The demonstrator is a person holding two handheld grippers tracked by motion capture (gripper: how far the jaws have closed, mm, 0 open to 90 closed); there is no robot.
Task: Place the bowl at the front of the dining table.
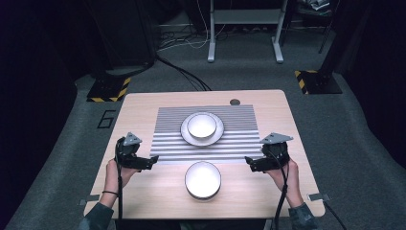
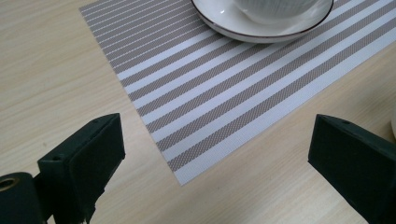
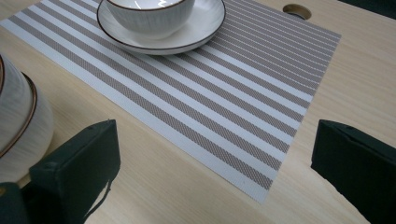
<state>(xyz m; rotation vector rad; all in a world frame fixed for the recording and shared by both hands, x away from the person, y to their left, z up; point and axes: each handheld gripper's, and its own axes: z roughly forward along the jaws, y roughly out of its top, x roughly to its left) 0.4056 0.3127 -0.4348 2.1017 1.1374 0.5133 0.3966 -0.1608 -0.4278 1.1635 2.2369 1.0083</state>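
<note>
A grey-and-white striped placemat (image 1: 167,143) lies on the wooden table (image 1: 268,191). On it stands a white plate (image 1: 219,136) with a white bowl (image 1: 201,125) inside. A second white bowl (image 1: 203,179) sits on bare wood in front of the mat. My left gripper (image 1: 152,162) rests at the mat's near left corner (image 2: 180,179), jaws wide apart over nothing. My right gripper (image 1: 249,163) rests at the near right corner (image 3: 261,196), open too. In the right gripper view the plate (image 3: 205,28) and its bowl (image 3: 149,18) are at the top, with the loose bowl (image 3: 18,121) at the left edge.
A round cable hole (image 1: 234,101) is in the table's far edge, past the mat. Beyond the table are grey carpet, floor cables (image 1: 184,74) and a white desk frame (image 1: 244,28). Bare wood flanks the mat on both sides.
</note>
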